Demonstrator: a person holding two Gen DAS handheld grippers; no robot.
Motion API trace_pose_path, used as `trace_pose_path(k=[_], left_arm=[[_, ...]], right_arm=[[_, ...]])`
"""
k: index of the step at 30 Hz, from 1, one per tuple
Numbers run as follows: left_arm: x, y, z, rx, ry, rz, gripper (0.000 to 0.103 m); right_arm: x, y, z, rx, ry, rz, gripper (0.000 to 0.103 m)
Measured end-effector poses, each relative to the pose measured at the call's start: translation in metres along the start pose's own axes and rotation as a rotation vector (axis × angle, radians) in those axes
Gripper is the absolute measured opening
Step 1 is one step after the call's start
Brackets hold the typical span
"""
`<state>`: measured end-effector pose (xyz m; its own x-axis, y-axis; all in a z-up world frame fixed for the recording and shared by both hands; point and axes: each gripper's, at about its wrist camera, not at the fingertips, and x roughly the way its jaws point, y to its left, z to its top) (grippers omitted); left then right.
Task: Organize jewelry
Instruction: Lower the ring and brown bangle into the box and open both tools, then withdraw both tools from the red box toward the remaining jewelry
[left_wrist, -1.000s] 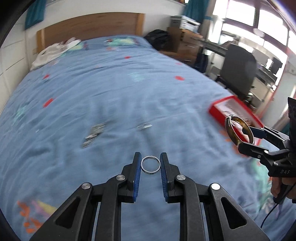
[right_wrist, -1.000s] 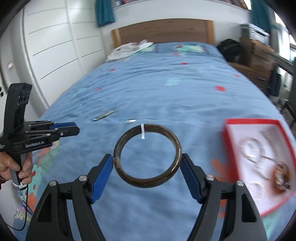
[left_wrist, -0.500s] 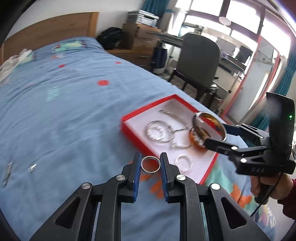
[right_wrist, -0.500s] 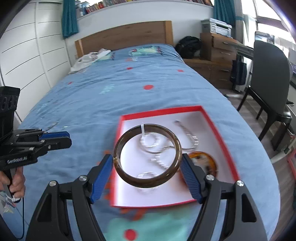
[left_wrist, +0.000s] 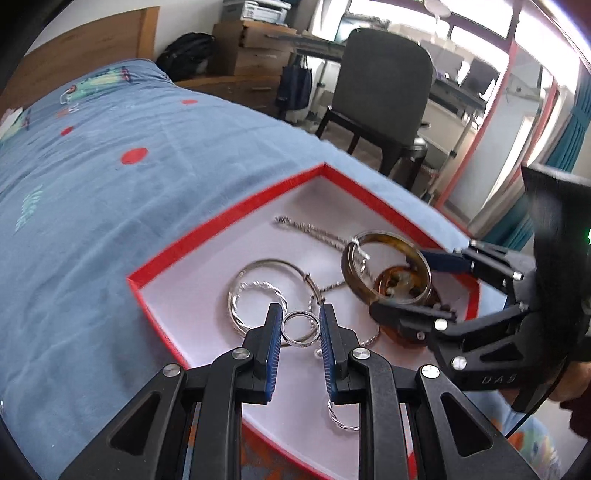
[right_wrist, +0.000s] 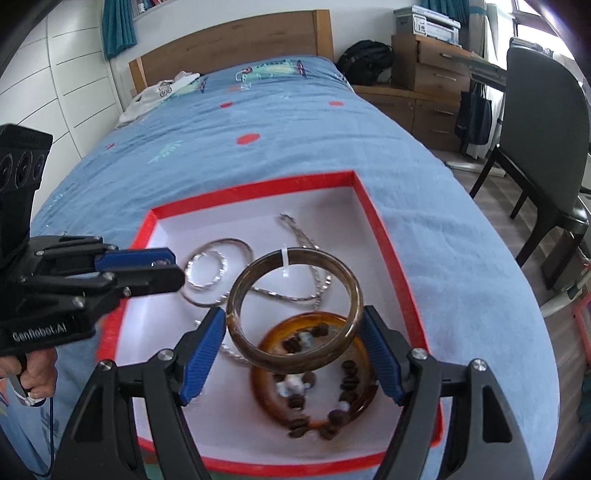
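Left gripper (left_wrist: 300, 328) pinching small ring (left_wrist: 299, 329), right gripper (right_wrist: 293, 334) clamping brown bangle (right_wrist: 293, 309); both swung in from bare bedspread, now over red tray (right_wrist: 384, 229) middle. Looks ready to drop both.

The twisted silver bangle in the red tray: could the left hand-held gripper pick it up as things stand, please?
Probably not yet: the left hand-held gripper is shut on a small silver ring, though the twisted silver bangle lies uncovered just below.

Beaded bracelet (right_wrist: 314, 384) blurred, partly behind bangle (right_wrist: 293, 310) — chain (left_wrist: 314, 232) perhaps tangled
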<state>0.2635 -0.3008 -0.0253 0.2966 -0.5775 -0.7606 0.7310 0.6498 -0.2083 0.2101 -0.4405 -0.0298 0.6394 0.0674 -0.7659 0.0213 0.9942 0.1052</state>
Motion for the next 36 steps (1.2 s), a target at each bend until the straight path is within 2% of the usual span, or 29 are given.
trace_pose_path(k=[3, 14, 17, 19, 22, 28, 33, 36], left_arm=[[0.010, -0.001, -0.003, 0.015, 0.037, 0.004, 0.020], [0.016, -0.007, -0.007, 0.063, 0.056, 0.047, 0.022], [0.016, -0.010, -0.005, 0.066, 0.062, 0.041, 0.030], [0.016, -0.012, -0.005, 0.070, 0.060, 0.049, 0.042], [0.013, -0.013, -0.004, 0.062, 0.055, 0.045, 0.045], [-0.008, -0.008, -0.008, 0.054, 0.047, 0.059, 0.048], [-0.042, -0.005, -0.016, 0.033, 0.024, 0.087, 0.048], [-0.066, -0.004, -0.024, 0.012, 0.005, 0.104, 0.052]], right_arm=[[0.004, -0.002, -0.001, -0.008, 0.014, -0.003, 0.072], [0.010, 0.005, 0.000, -0.085, 0.038, -0.028, 0.073], [0.009, 0.006, 0.001, -0.085, 0.044, -0.030, 0.073], [0.008, 0.006, 0.000, -0.083, 0.046, -0.031, 0.073], [0.004, 0.004, -0.001, -0.070, 0.048, -0.030, 0.073], [-0.011, 0.000, -0.009, -0.055, 0.054, -0.048, 0.073], [-0.021, 0.000, -0.016, -0.045, 0.074, -0.050, 0.073], [-0.027, 0.000, -0.019, -0.018, 0.083, -0.044, 0.073]])
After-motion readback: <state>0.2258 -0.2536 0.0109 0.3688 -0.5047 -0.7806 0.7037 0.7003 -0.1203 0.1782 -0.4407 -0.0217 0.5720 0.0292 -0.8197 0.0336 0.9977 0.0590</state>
